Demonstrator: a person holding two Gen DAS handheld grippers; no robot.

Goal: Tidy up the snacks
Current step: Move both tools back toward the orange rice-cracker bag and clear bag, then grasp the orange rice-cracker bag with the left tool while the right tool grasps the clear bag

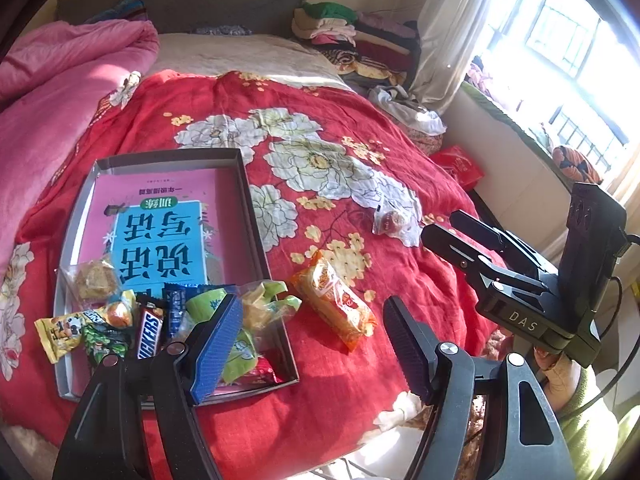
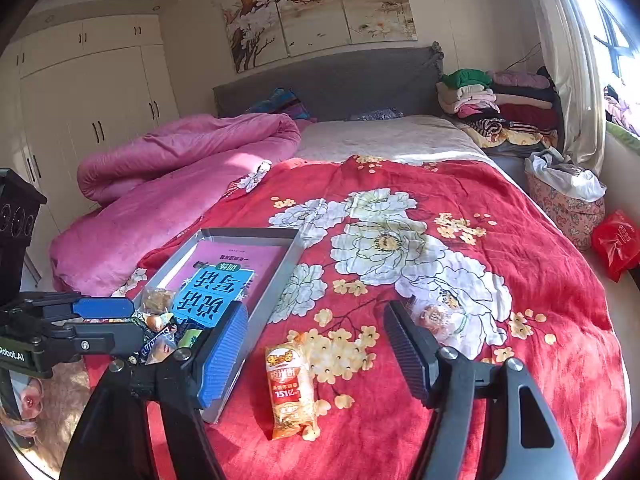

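Note:
A grey cardboard tray [image 1: 245, 184] [image 2: 280, 280] lies on the red flowered bedspread, with a pink and blue book inside and several snacks piled at its near end, among them a Snickers bar [image 1: 150, 332]. An orange rice-cracker packet [image 1: 334, 300] [image 2: 290, 384] lies on the bedspread right of the tray. A small clear-wrapped round snack [image 1: 390, 220] [image 2: 436, 320] lies farther right. My left gripper [image 1: 312, 344] is open and empty above the tray's near right corner. My right gripper [image 2: 316, 356] is open and empty above the orange packet; it also shows in the left wrist view [image 1: 444, 226].
A pink quilt [image 2: 172, 184] is bunched on the bed's left side. Folded clothes [image 2: 496, 108] are stacked at the headboard's right. A red bag [image 2: 616, 244] and a patterned basket [image 2: 568, 208] stand beside the bed on the right, under the window.

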